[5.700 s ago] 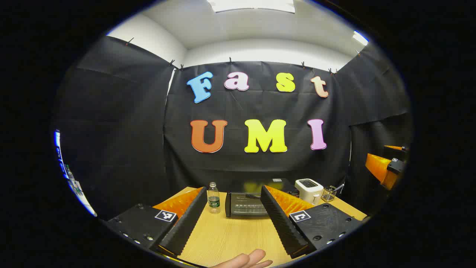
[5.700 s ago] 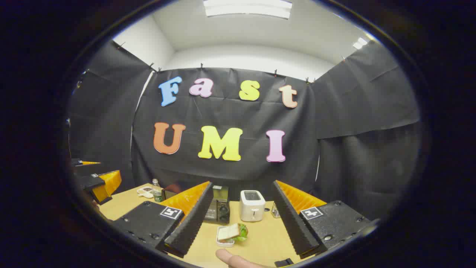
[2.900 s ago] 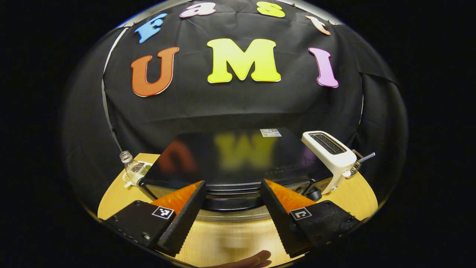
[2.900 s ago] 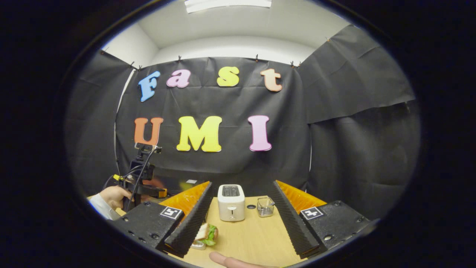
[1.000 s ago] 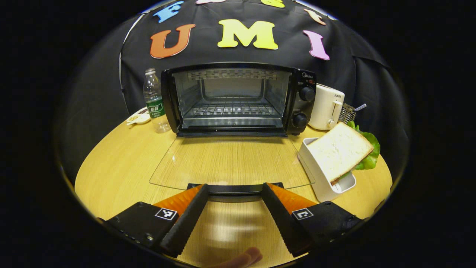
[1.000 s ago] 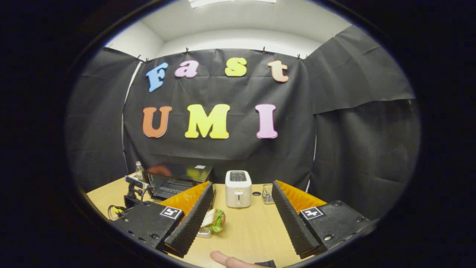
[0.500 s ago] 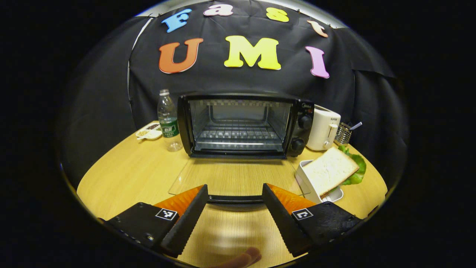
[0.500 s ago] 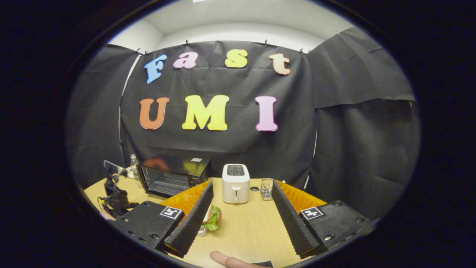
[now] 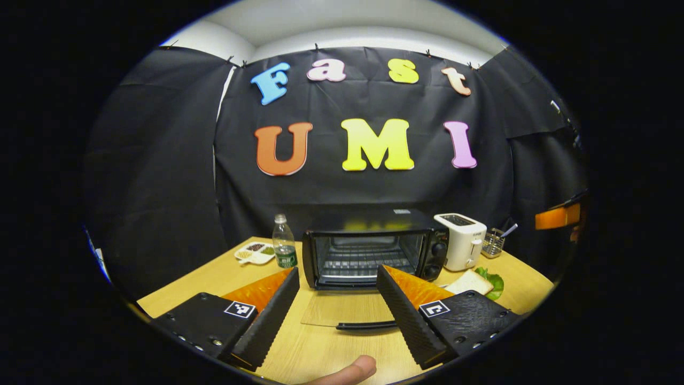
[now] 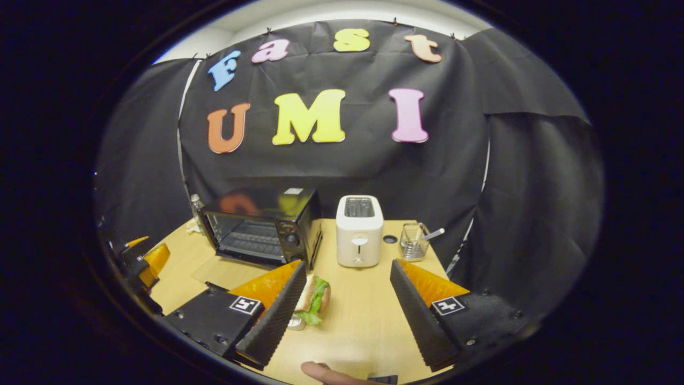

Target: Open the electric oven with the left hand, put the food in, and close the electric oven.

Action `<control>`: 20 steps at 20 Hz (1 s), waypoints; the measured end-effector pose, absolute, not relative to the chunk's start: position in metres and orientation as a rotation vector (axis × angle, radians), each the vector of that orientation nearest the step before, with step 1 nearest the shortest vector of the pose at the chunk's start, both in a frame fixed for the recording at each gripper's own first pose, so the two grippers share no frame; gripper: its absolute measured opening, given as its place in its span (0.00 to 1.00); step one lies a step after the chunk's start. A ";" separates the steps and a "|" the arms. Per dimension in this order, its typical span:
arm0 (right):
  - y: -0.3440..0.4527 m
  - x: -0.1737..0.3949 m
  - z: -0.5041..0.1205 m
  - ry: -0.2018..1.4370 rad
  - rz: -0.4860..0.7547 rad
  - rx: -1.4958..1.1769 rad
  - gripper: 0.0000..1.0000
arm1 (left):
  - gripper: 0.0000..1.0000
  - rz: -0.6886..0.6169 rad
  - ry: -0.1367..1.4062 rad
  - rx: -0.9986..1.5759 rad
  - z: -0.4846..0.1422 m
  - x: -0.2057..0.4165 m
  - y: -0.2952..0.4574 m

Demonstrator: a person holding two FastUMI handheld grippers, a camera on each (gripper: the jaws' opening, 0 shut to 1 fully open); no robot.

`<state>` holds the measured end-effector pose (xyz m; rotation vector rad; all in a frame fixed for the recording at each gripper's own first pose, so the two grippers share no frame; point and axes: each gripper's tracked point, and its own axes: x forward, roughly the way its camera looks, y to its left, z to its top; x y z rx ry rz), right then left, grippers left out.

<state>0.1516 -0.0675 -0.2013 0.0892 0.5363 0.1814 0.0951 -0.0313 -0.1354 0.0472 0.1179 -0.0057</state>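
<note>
Hovering above the wooden table (image 9: 214, 278), the left gripper (image 9: 336, 299) has its fingers spread wide and grips nothing. Straight ahead of it stands the oven (image 9: 368, 248), its glass door (image 9: 342, 310) folded flat onto the table, with the door's dark handle (image 9: 366, 325) lying between the two fingers without touching either.

The right gripper (image 10: 347, 291) is likewise wide open and empty, poised over the table. The sandwich (image 10: 315, 299), bread with green lettuce, sits in a small white tray just beside its left finger, partly hidden behind it. Farther off, the oven (image 10: 262, 224) stands to the left with its door down, and a white toaster (image 10: 358, 230) stands straight ahead.
</note>
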 end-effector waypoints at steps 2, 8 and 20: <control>-0.057 0.161 -0.225 0.625 0.235 0.123 1.00 | 0.95 -0.005 0.063 0.047 -0.113 0.087 -0.031; -0.022 0.181 -0.289 0.887 0.380 0.279 0.97 | 0.95 0.002 -0.029 0.045 -0.078 0.071 -0.032; 0.019 0.181 -0.352 1.259 0.603 0.600 0.86 | 0.95 0.056 -0.010 0.063 -0.081 0.070 -0.024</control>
